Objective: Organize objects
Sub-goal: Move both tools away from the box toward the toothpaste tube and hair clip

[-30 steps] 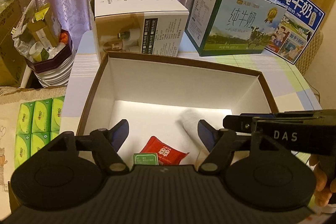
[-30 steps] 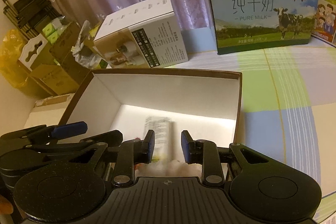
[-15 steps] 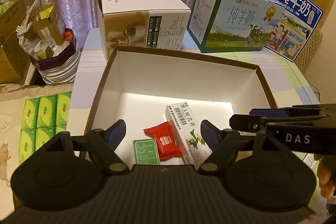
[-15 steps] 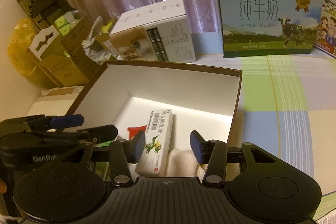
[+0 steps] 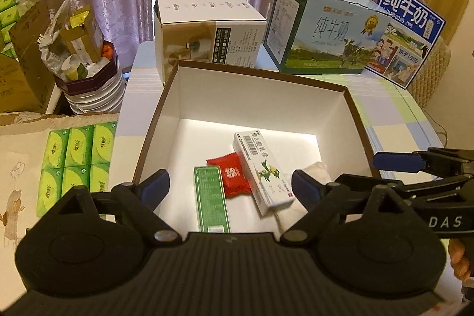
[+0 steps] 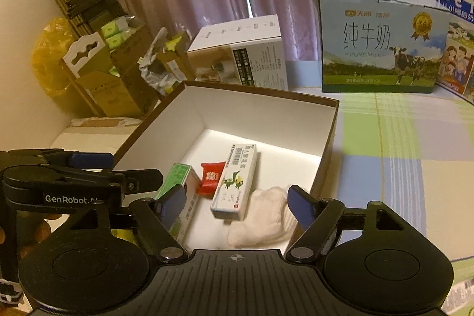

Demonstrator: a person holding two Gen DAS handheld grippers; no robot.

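Observation:
An open brown-rimmed white box (image 5: pixel 354 111) (image 6: pixel 331 132) stands on the table. Inside lie a green box (image 5: pixel 211 202) (image 6: pixel 177 176), a red candy packet (image 5: pixel 232 178) (image 6: pixel 211 178), a long white medicine box (image 5: pixel 260 171) (image 6: pixel 235 182) and a white sock (image 5: pixel 317 172) (image 6: pixel 263 219). My left gripper (image 5: pixel 229 187) is open and empty above the box's near edge. My right gripper (image 6: pixel 237 202) is open and empty above the sock and the medicine box.
A white carton (image 5: pixel 207 28) and two milk cartons (image 5: pixel 323 28) (image 5: pixel 406 31) stand behind the box. Green tissue packs (image 5: pixel 74 159) lie to the left. Cluttered cardboard boxes (image 6: pixel 118 76) stand beyond the table's left edge. The checked tablecloth (image 6: pixel 400 150) extends right.
My right gripper has opened wide, let go of the white medicine box into the box, and pulled back. Both grippers have risen and drawn away from the box.

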